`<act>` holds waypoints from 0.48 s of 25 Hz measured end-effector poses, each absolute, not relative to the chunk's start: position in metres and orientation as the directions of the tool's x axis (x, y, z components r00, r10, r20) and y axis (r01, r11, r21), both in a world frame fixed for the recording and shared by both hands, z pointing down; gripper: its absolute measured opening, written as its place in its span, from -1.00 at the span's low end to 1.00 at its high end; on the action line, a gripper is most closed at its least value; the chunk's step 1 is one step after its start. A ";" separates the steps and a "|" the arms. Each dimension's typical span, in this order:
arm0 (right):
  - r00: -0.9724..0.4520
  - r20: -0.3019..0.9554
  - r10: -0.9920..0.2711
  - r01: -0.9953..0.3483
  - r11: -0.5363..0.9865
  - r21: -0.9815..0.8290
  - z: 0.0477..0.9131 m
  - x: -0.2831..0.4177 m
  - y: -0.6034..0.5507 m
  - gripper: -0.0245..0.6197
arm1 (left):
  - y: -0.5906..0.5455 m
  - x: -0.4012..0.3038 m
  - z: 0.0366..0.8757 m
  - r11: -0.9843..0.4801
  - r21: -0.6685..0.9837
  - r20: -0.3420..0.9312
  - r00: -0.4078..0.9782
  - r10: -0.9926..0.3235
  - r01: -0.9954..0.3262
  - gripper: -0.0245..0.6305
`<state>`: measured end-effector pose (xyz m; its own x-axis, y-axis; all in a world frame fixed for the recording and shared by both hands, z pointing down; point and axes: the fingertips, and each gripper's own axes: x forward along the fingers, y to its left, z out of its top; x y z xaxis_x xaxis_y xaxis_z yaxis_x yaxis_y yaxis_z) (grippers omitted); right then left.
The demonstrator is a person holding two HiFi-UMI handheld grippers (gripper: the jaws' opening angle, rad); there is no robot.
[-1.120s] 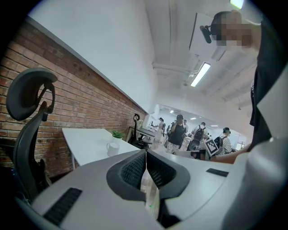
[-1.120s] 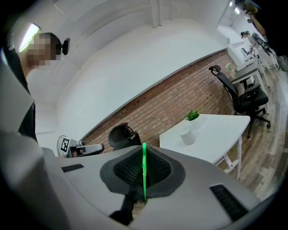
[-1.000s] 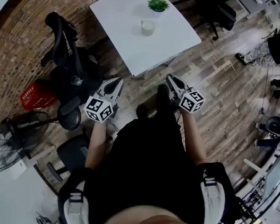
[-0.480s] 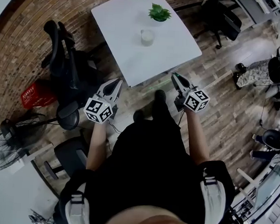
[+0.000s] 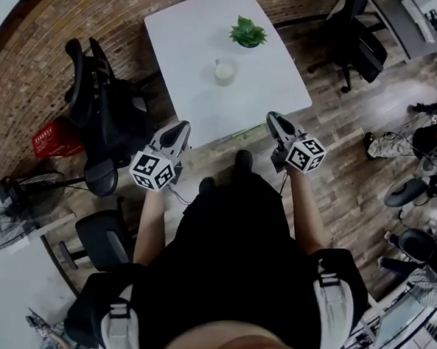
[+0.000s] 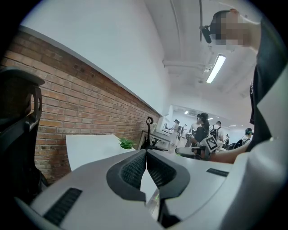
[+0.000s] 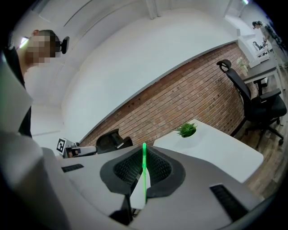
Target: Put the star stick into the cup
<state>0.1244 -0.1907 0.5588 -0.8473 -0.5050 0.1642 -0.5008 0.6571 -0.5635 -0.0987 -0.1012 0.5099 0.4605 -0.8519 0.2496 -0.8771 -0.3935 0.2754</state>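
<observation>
Stick (image 7: pixel 144 167) — seemingly lengthwise — between fingers (image 7: pixel 160 169)

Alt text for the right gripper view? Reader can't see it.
The right gripper has its grey jaws shut on a thin bright green stick that pokes up past the tips. Beyond lie a white rectangular table with a small green plant, and a red brick wall.

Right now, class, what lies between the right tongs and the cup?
Only bare white table lies between the right tongs and the cup, as the head view shows; the plant stands beyond the cup.
</observation>
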 end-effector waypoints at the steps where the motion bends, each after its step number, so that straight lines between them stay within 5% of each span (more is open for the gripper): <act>1: -0.854 0.163 -0.493 -0.491 0.664 -0.564 0.559 0.128 -0.199 -0.89 | -0.107 -0.094 0.508 -0.383 0.272 0.249 0.450 -0.858 -0.883 -0.86; 12: -0.907 0.161 -0.389 -0.407 0.710 -0.575 0.561 0.136 -0.282 -0.89 | -0.156 -0.066 0.504 -0.283 0.259 0.265 0.350 -0.898 -0.923 -0.86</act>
